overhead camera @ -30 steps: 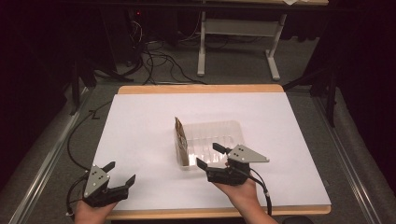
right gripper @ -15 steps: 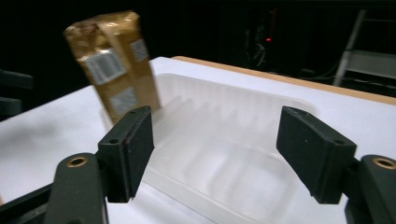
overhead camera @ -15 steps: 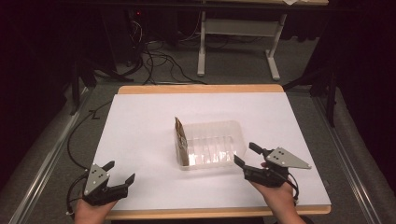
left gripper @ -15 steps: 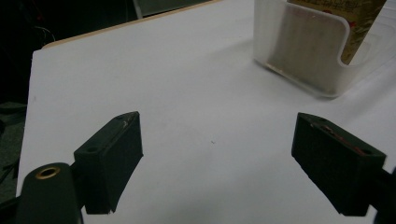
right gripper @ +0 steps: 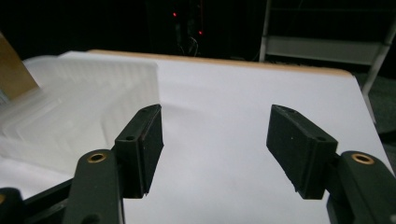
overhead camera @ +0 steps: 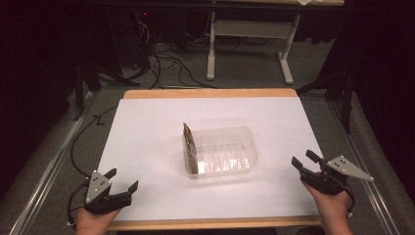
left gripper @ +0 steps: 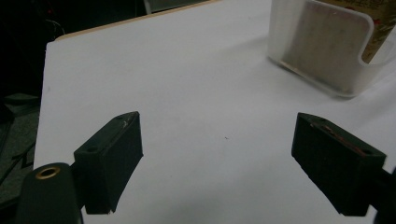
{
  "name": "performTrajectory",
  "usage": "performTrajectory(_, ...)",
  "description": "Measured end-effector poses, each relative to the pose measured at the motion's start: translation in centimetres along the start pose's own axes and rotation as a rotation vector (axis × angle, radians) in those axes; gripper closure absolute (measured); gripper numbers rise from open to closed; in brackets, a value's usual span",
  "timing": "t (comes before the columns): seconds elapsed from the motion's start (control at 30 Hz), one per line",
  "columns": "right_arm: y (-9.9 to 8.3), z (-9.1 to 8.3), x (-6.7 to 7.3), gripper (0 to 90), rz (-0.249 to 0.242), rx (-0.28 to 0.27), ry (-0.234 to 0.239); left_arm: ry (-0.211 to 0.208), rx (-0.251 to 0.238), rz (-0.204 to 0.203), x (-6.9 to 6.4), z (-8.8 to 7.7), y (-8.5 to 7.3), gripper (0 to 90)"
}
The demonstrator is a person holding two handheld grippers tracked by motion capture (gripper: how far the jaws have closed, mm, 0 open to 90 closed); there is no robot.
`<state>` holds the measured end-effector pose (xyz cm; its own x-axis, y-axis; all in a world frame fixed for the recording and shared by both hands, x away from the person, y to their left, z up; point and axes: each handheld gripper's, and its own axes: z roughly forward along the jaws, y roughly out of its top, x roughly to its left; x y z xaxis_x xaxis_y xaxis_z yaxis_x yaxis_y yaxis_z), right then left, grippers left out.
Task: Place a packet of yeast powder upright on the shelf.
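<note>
A clear plastic tray (overhead camera: 247,133) sits in the middle of the white table top (overhead camera: 147,127). A brown flat packet (overhead camera: 189,142) stands upright against the tray's left end. My left gripper (overhead camera: 124,177) rests near the front left corner, open, with nothing between its fingers. In the left gripper view (left gripper: 219,123) the tray (left gripper: 322,51) and packet (left gripper: 379,23) lie ahead to the right. My right gripper (overhead camera: 302,157) is at the front right, well clear of the tray. It is open and its jaws have just been closing on nothing. In the right gripper view (right gripper: 215,112) the tray (right gripper: 70,102) lies to the left.
The table has a wooden rim (overhead camera: 210,93) at the back and another along the front. On the floor behind it lie cables (overhead camera: 161,63) beside a white stand (overhead camera: 244,34). Metal rails (overhead camera: 44,171) run along both sides of the table.
My right gripper has moved from the tray's front right corner out to the right side of the table. Its jaws stand a little narrower. The left gripper has stayed put.
</note>
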<state>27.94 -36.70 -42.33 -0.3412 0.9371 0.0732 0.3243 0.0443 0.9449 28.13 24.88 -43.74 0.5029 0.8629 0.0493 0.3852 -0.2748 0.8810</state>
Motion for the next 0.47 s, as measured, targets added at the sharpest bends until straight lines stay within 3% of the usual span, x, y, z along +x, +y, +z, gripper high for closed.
performTrajectory(0.07, -1.2, 0.0, -1.1, 38.3, 0.035, 0.050, 0.011, 0.001, -0.001, 0.000, -0.1, 0.1, 0.1, 17.0)
performTrajectory(0.2, -2.2, -0.2, -2.3, 38.9, 0.097, 0.076, -0.005, -0.002, 0.005, 0.020, -0.6, 0.2, 0.2, 17.0)
performTrajectory(0.3, -1.8, -0.4, -2.0, 39.0, 0.088, 0.052, -0.008, -0.005, 0.004, 0.024, -0.8, 0.1, 0.2, 17.0)
performTrajectory(0.37, -1.7, -0.2, -1.5, 39.1, 0.060, 0.061, -0.002, -0.004, 0.003, 0.024, -0.7, 0.0, 0.1, 17.0)
performTrajectory(0.47, -1.5, 0.2, -1.0, 37.2, 0.063, 0.068, 0.012, -0.005, -0.005, 0.021, -0.6, -0.2, 0.1, 17.0)
